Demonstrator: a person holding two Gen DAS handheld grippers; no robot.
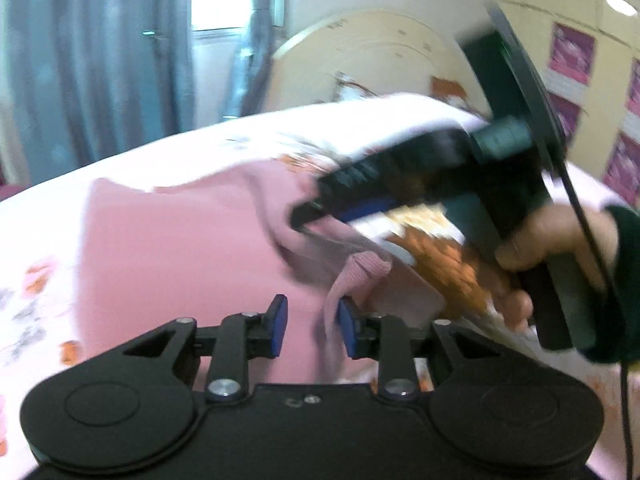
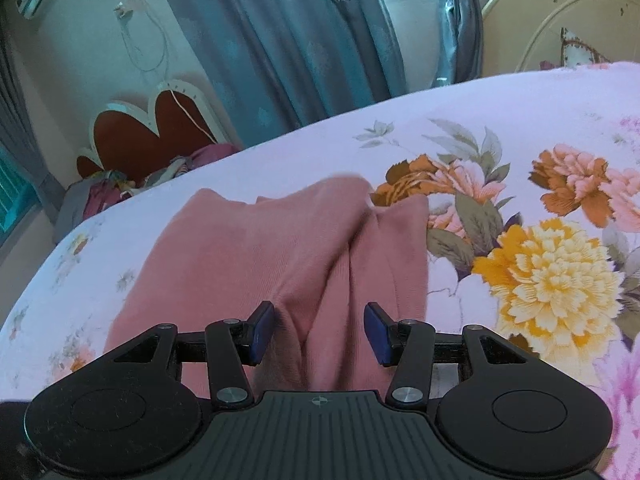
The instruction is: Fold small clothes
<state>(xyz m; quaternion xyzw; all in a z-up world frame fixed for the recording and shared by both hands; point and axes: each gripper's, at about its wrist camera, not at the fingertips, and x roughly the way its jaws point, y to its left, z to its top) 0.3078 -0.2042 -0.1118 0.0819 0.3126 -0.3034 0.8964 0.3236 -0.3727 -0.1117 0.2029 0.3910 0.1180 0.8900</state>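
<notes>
Headboard (image 1: 372,56) beyond pink garment (image 1: 180,248); right tongs (image 1: 304,216) perhaps crossing it.

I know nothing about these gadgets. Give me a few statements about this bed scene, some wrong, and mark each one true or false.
1. The pink garment lies on a flowered bedsheet. True.
2. The right gripper has its jaws clamped tight on a sock. False: they stand apart over the pink fabric.
3. A ribbed cuff shows near the left gripper. True.
4. The curtains are bright red. False: they are grey-blue.
</notes>
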